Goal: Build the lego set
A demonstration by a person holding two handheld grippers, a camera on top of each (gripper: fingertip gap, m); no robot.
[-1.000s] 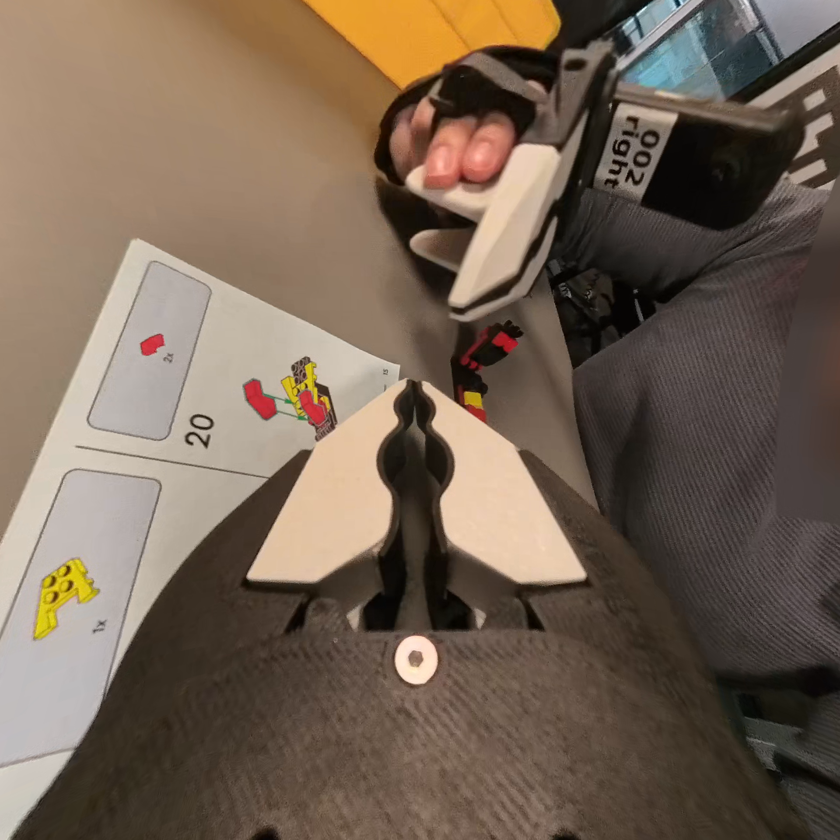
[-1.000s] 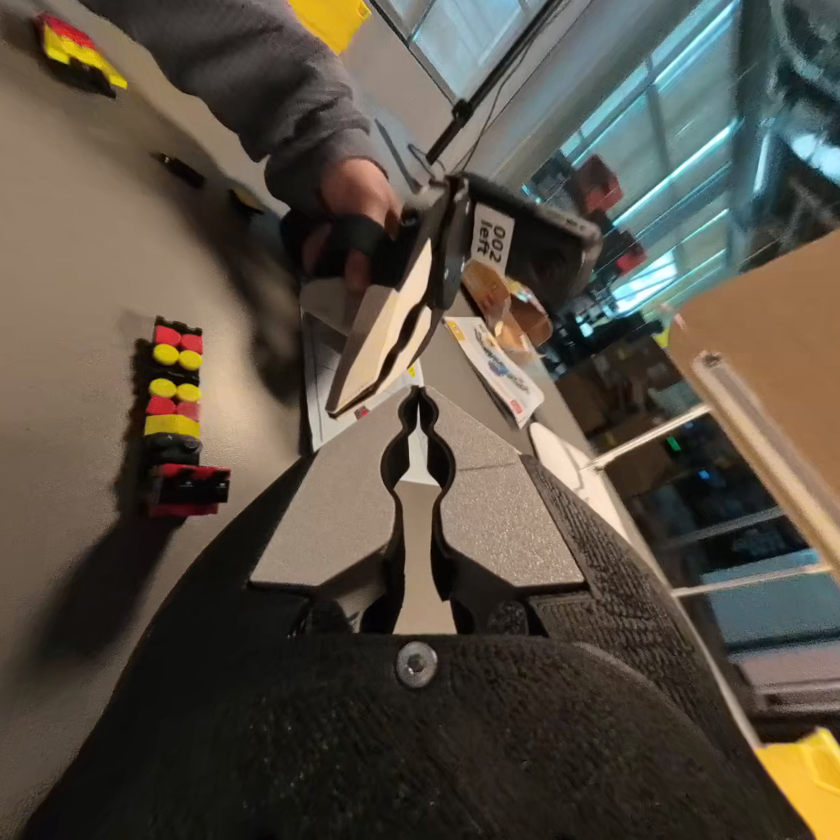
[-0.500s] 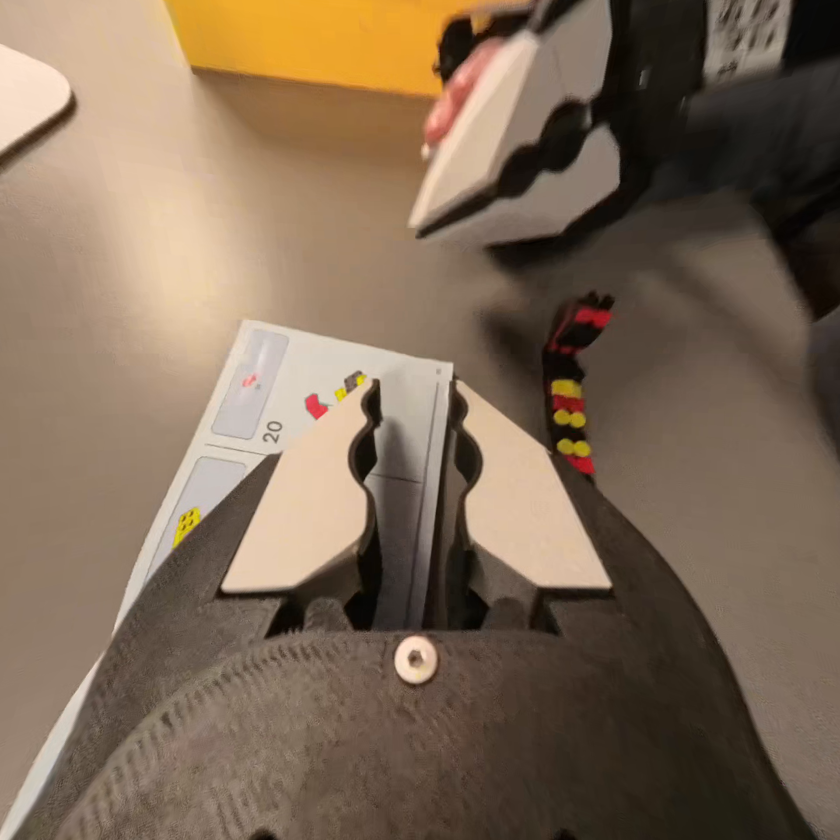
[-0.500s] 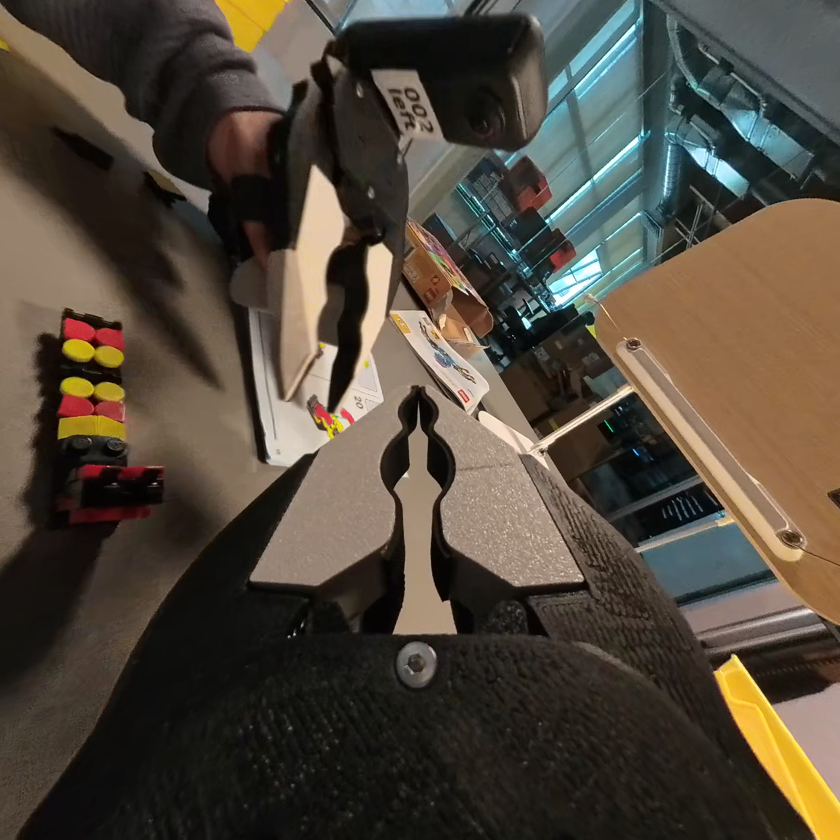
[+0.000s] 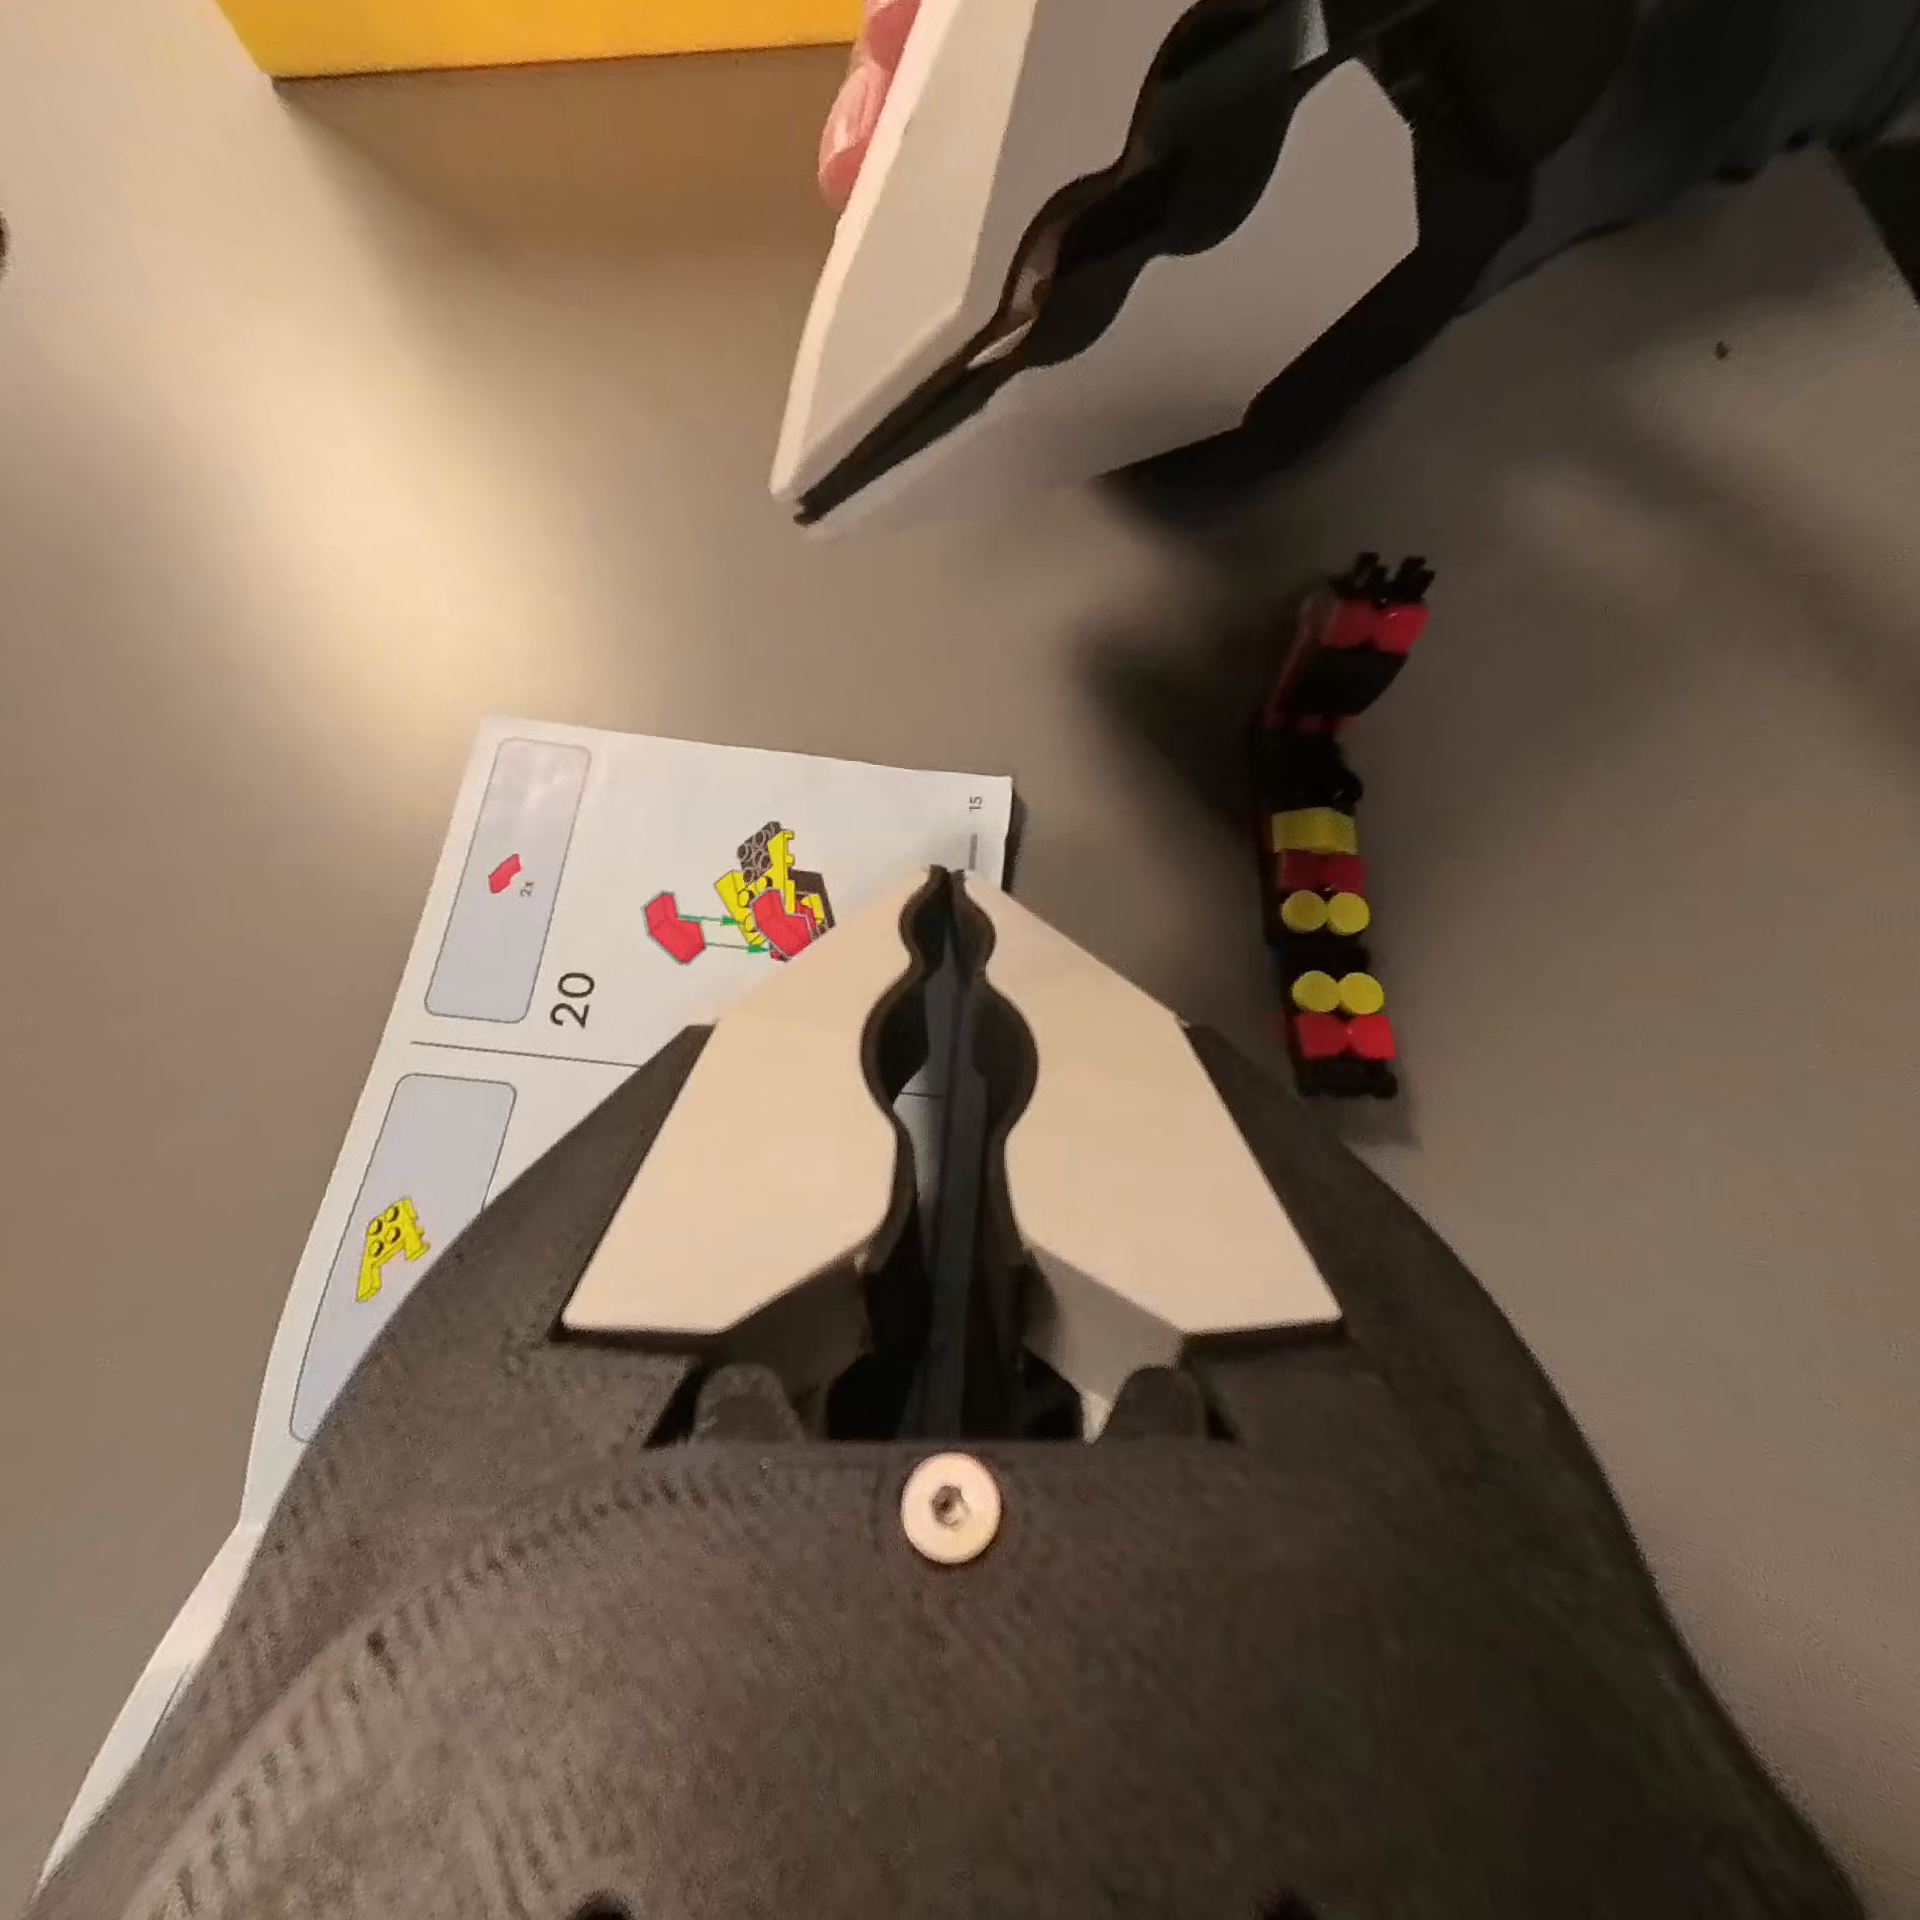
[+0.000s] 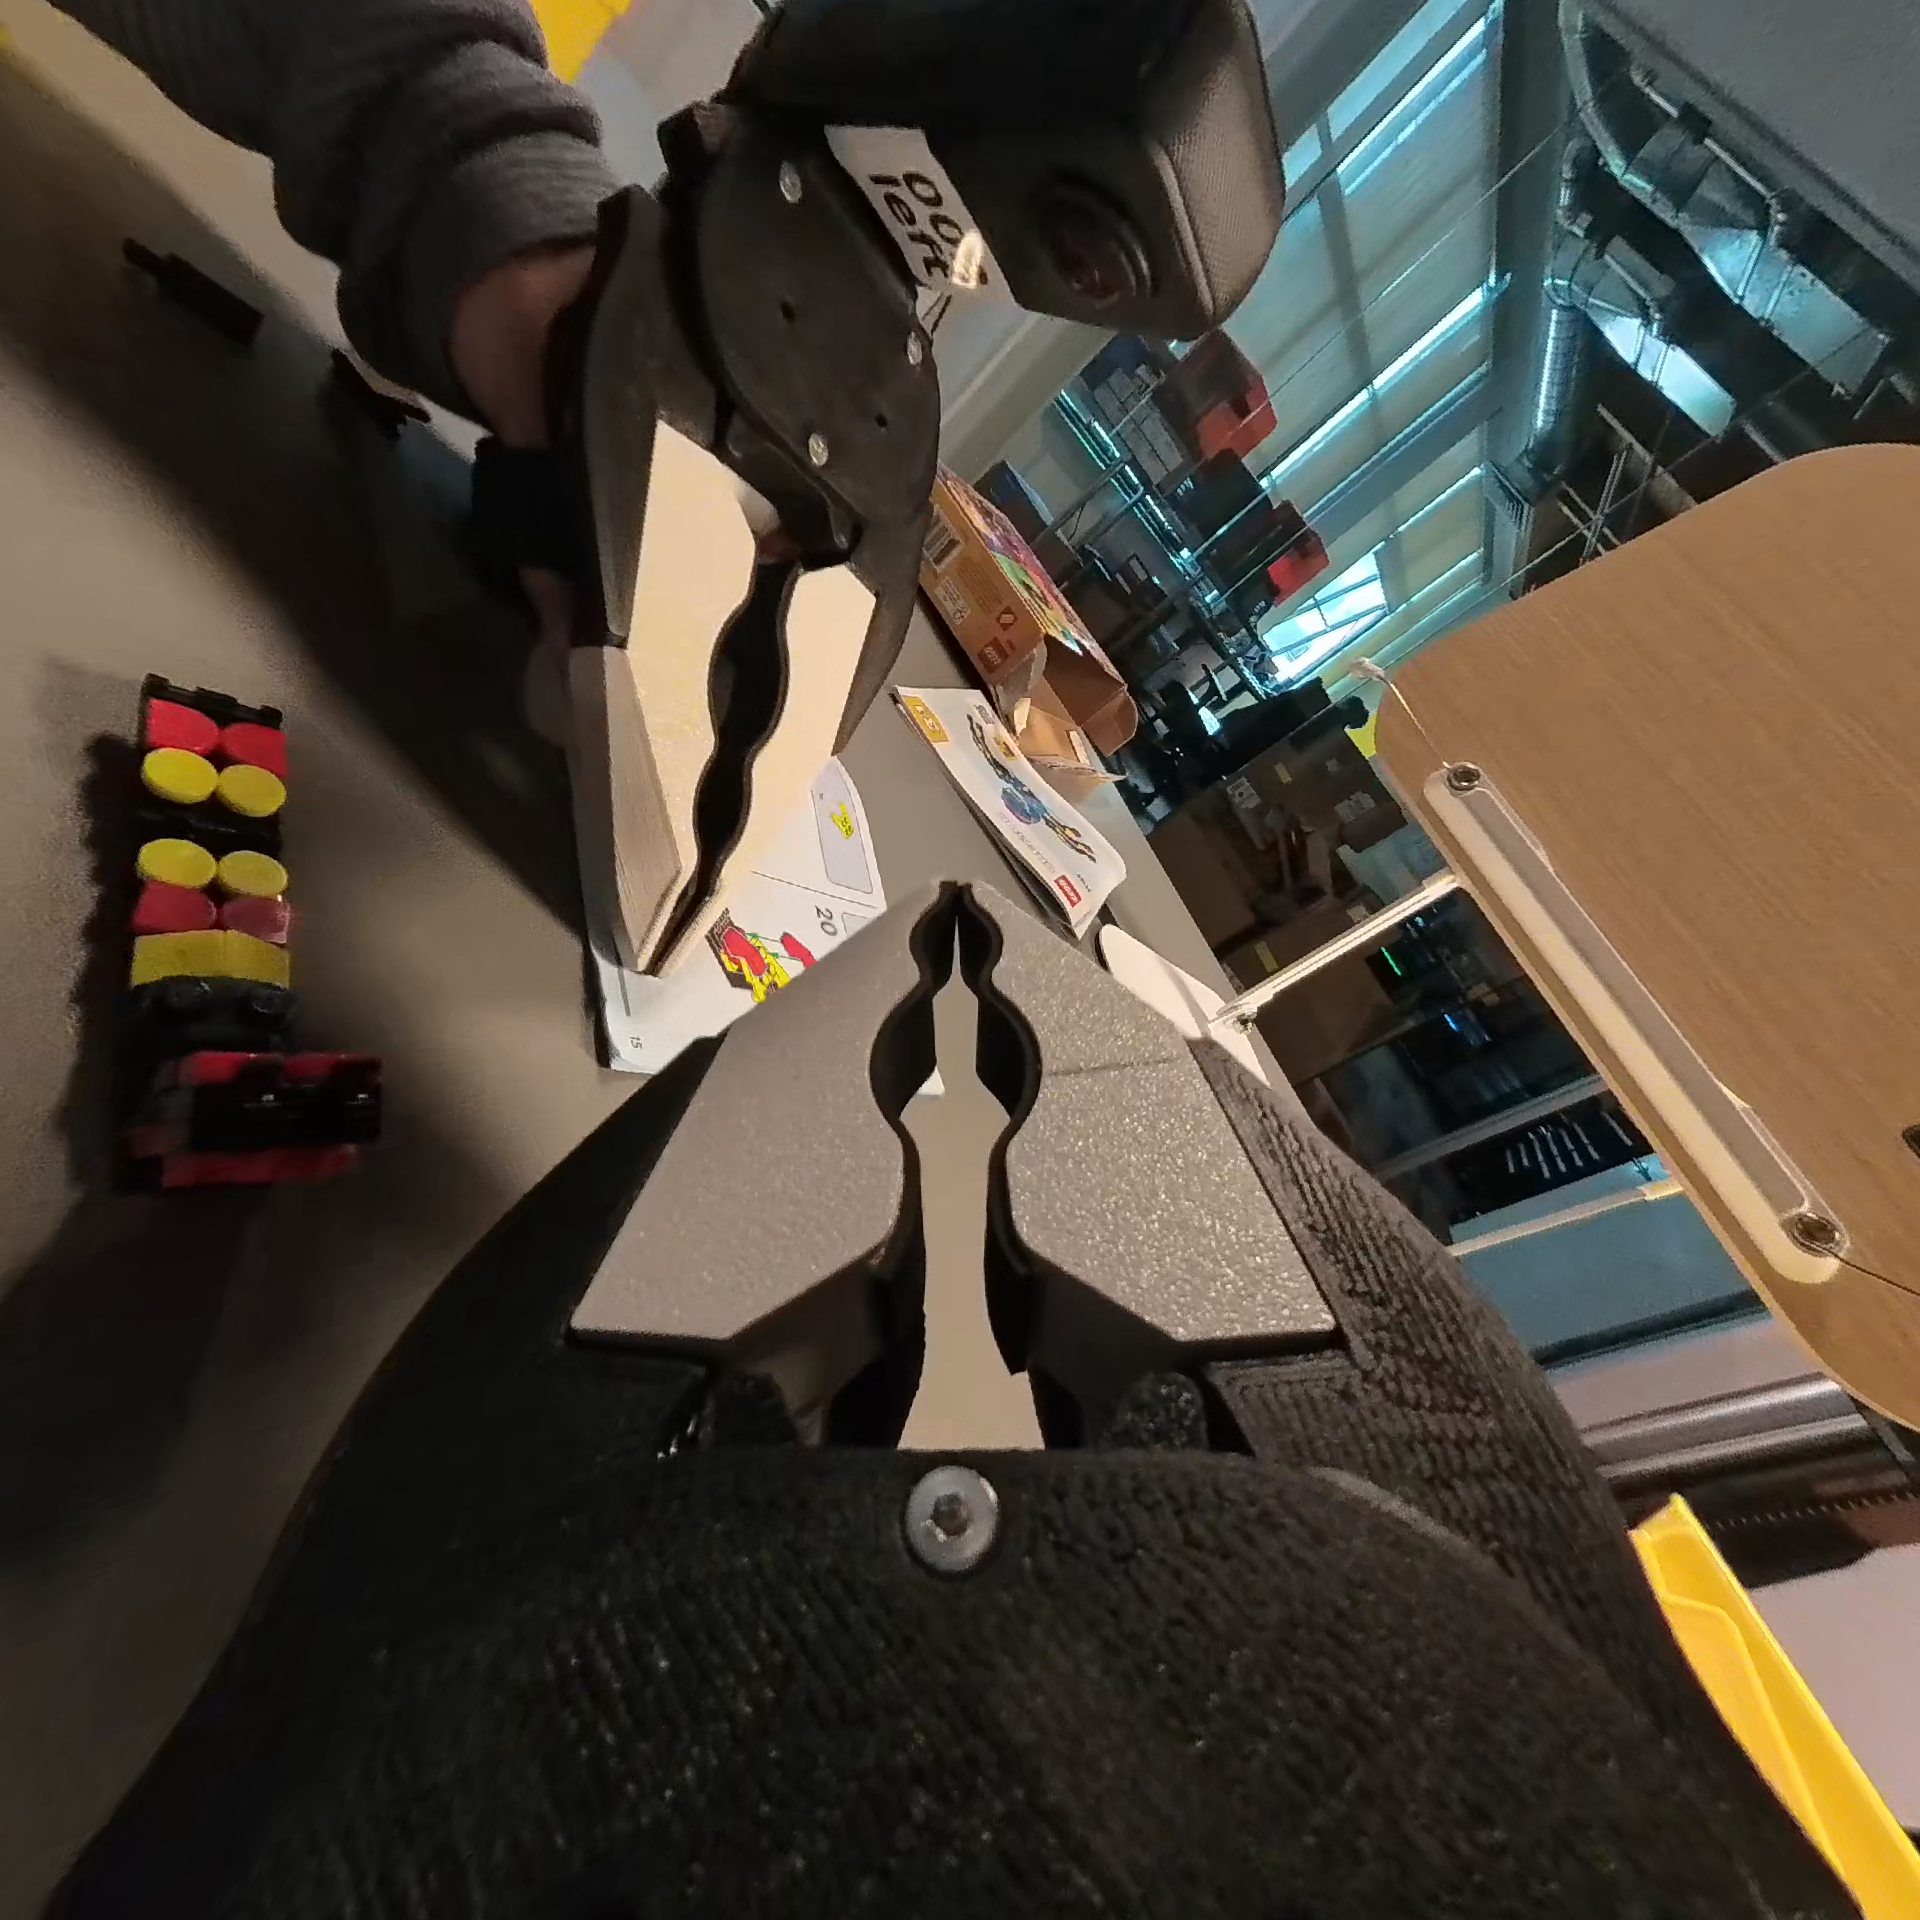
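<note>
A long black, red and yellow lego build lies flat on the grey table to the right of an open instruction sheet. It also shows at the left of the right wrist view. My left gripper is shut, with its tips down at the sheet's near right corner. The right wrist view shows those tips touching the sheet. I cannot tell whether paper is pinched between them. My right gripper is shut with nothing between its pads. It hovers above the table beyond the sheet.
A yellow bin stands at the far edge of the table. A second booklet, an open cardboard box and a white plate lie past the sheet. Small black pieces lie far left. A wooden panel rises at right. Tip to tip, the grippers are about 7 centimeters apart.
My left gripper stood open over the sheet half a second ago and has shut again, lower, at the sheet's corner. My right gripper stayed shut and shifted a little.
</note>
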